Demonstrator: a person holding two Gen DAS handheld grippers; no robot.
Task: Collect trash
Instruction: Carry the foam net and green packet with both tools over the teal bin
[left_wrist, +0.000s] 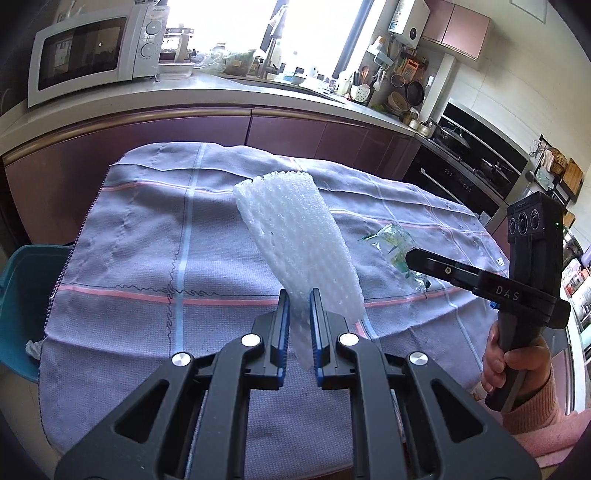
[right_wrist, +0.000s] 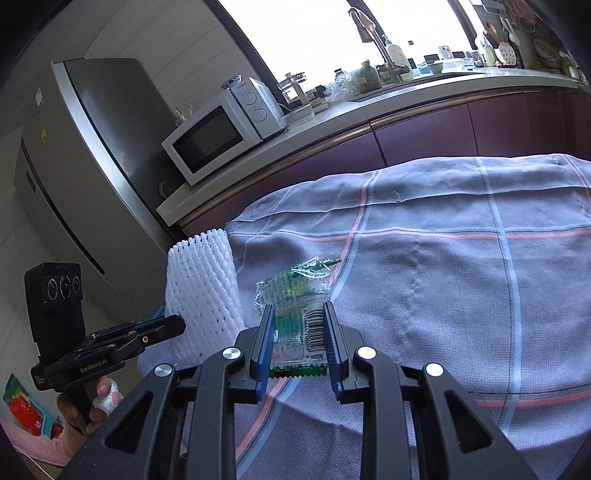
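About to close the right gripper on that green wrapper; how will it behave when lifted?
The green wrapper looks like thin crinkled film, so it is probably very light and floppy, likely to sag. Its glossy surface may slip, so the right gripper should probably pinch well in. It lies flat on the cloth and may slide if nudged.

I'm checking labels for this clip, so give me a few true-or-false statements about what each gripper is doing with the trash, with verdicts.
1. The left gripper is shut on the white foam net. True.
2. The green wrapper is already clamped tight and lifted by the right gripper. False: the fingers straddle it with gaps, and it lies on the cloth.
3. The foam net lies flat on the cloth. False: it is held up.
4. A teal bin sits beside the table's left edge. True.
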